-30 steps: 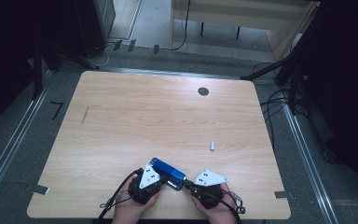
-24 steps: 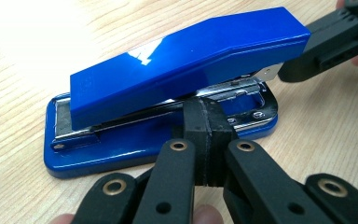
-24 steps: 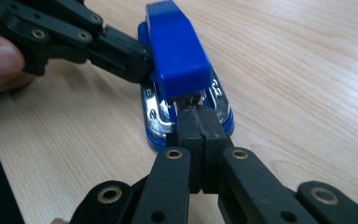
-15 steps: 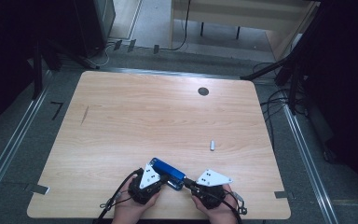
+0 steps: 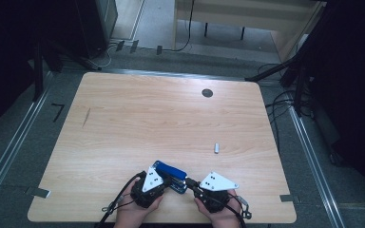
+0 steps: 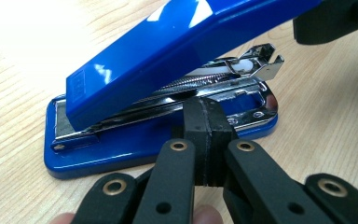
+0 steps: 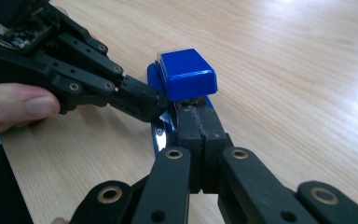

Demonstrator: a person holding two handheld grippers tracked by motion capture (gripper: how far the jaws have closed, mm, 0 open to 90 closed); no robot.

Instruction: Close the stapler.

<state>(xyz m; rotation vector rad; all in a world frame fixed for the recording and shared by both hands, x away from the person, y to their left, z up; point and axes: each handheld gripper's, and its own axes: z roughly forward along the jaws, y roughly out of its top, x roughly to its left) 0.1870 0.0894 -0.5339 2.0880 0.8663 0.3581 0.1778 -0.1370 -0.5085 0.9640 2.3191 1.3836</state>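
- Two sets of tongs meet at one blue stapler [image 5: 170,174], which sits on the tabletop [image 5: 138,123] close to the person's edge, between the two hands.
- The left tongs [image 6: 205,122] are closed with nothing between the pads; their joined tips press against the stapler's side, at the chrome magazine [image 6: 214,79] above the blue base.
- The right tongs [image 7: 196,111] are also closed and empty, their tips tucked under the back end of the raised blue top arm [image 7: 186,74].
- Likely risk: neither pair actually grips the stapler, so a harder push from either side could slide or spin it on the smooth wood.
- If the right tips slip out from under the arm, it would probably snap down onto the magazine.
- A small silver cylinder [image 5: 216,147] lies well apart, farther up the tabletop, and seems out of harm's way.
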